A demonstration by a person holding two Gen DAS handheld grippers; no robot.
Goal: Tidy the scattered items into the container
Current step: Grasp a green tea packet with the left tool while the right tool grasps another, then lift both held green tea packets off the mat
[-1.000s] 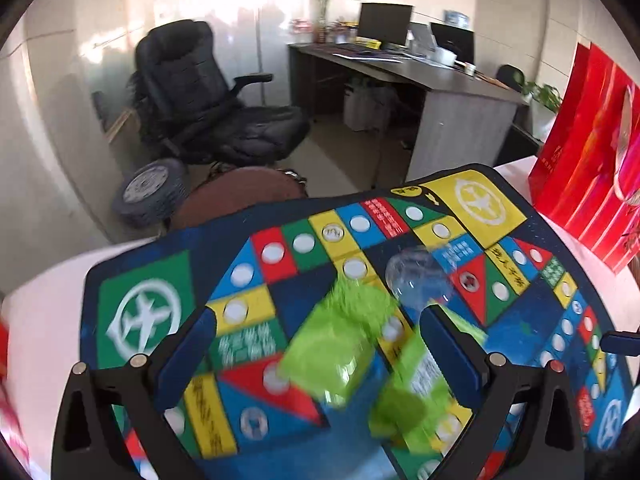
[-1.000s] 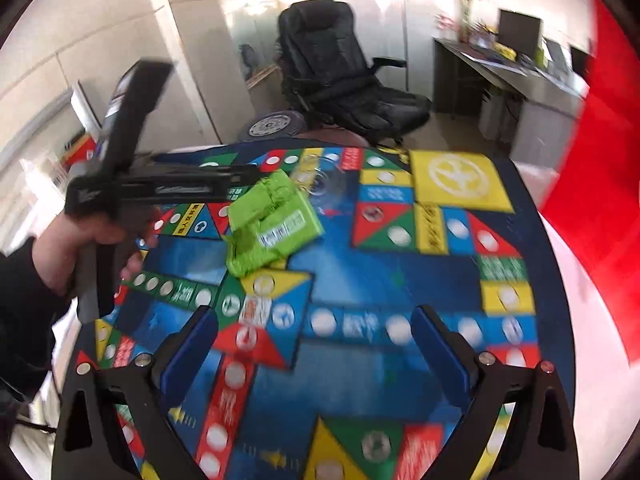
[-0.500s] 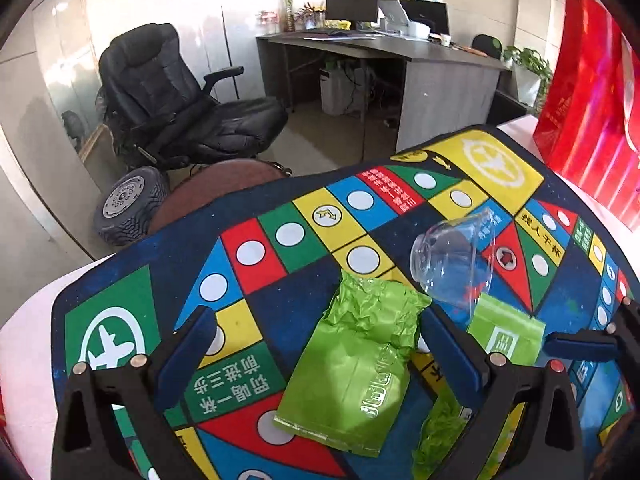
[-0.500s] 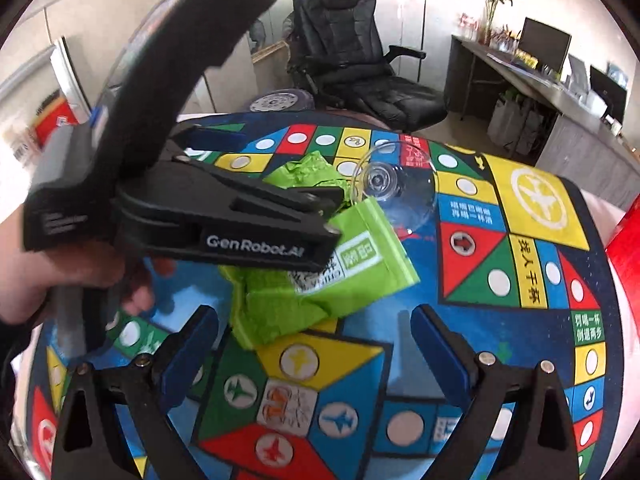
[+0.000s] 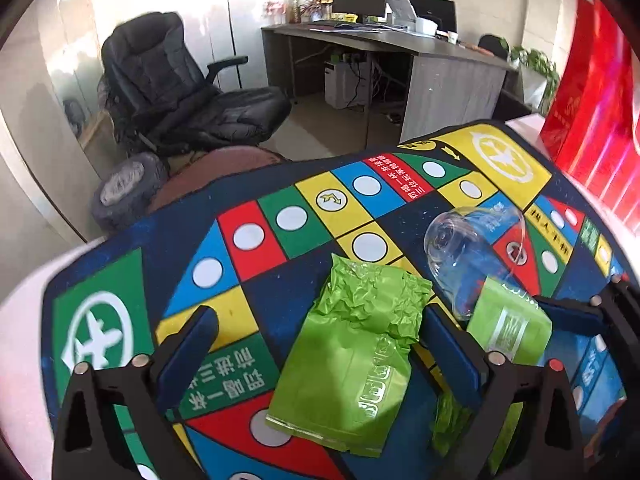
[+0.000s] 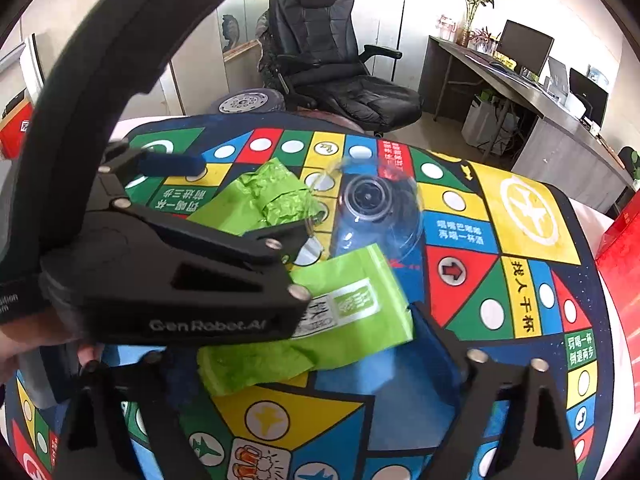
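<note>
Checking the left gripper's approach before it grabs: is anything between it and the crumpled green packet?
Nothing visible does. The crumpled green packet lies bare on the mat between the left gripper's closing jaws; the clear cup lies beyond, off to one side.

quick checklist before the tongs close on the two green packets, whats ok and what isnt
1. Crumpled green packet lies between the left tongs, whose jaws are closing: ok.
2. Left pads pressing that packet yet: not ok, gaps show on both sides.
3. Labelled green packet lies between the right tongs, also closing: ok, though the left tongs' body hides one finger.
4. Clear plastic cup ready to receive: not ok, it lies on its side on the game mat, rim over the labelled packet's corner.
5. Tongs clear of each other: cannot tell, they crowd closely in the right wrist view.
6. Packets apart from one another: cannot tell.
</note>
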